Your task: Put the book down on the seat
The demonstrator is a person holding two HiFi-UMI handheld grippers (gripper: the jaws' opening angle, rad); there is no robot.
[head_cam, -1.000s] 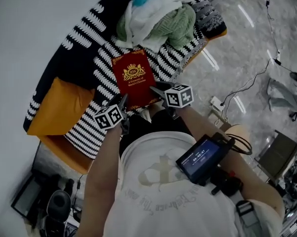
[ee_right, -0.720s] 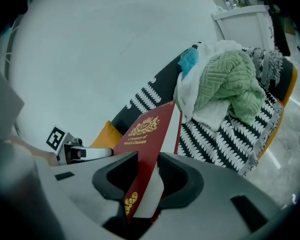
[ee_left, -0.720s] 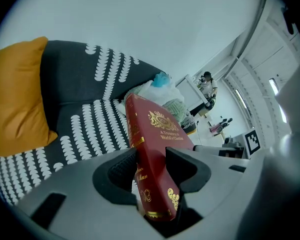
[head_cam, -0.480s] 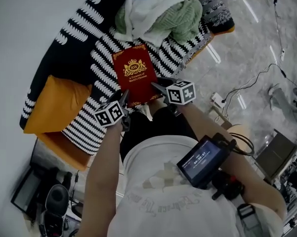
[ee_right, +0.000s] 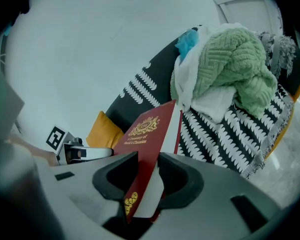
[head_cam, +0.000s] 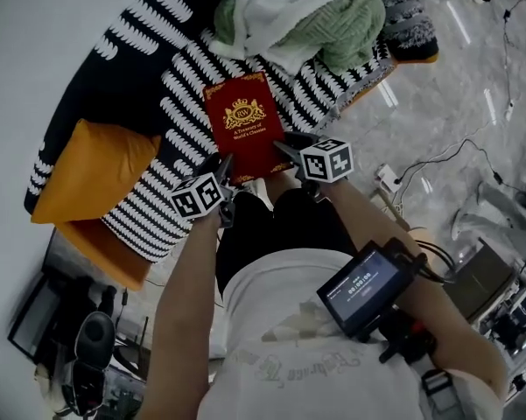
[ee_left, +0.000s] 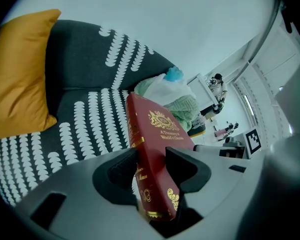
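The red book (head_cam: 245,128) lies at the centre of the head view over the black-and-white patterned seat (head_cam: 179,103), its near corners clamped between the fingers of the left gripper (head_cam: 220,171) and the right gripper (head_cam: 286,152). An orange cushion (head_cam: 92,169) sits at left, a heap of green and white cloth (head_cam: 328,16) at top, and pale marble floor (head_cam: 455,103) at right. The left gripper view alone shows the gilt spine, the right gripper view the page edges.

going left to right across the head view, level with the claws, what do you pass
orange square cushion → left claw → red hardback book with gold crest → right claw → pale marble floor
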